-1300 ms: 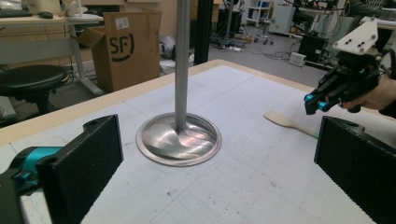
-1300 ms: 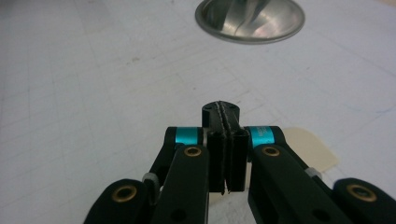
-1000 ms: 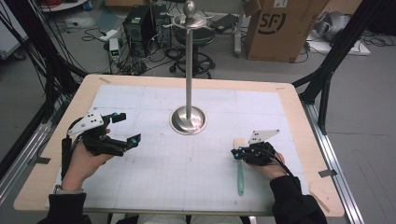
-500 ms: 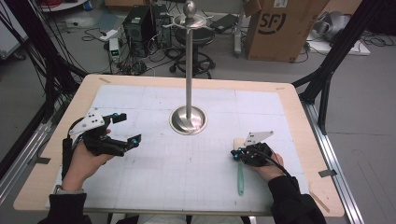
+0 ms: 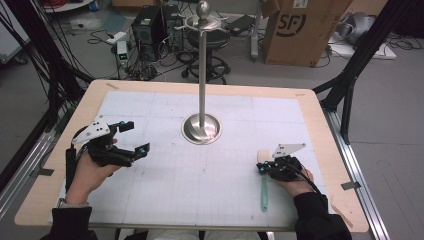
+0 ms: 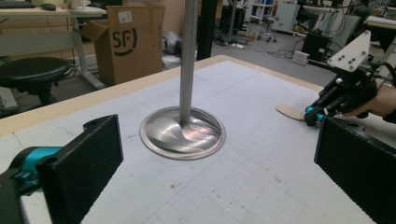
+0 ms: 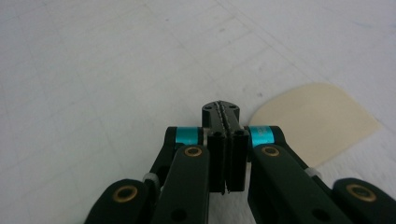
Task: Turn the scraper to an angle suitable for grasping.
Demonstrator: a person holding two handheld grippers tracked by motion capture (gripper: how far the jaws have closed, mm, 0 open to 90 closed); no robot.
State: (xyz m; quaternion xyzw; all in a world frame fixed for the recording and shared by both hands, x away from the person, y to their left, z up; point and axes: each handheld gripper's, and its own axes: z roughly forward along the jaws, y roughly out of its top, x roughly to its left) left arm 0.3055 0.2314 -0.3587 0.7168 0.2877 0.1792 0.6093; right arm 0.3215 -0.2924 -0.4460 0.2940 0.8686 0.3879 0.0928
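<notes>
The right gripper (image 5: 264,168), jaws fully closed and empty, rested over the spatula (image 5: 263,187) at the table's five o'clock, left gripper (image 5: 131,138) open; pickup pending, requiring its jaws reopened around the handle.

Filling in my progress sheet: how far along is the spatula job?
Done: nothing visible; the spatula lies flat on the table, apart from the metal stand. In hand: the right gripper sits beside its cream head, jaws shut and empty. The left gripper waits open. Left: probably opening, gripping and lifting it.
</notes>
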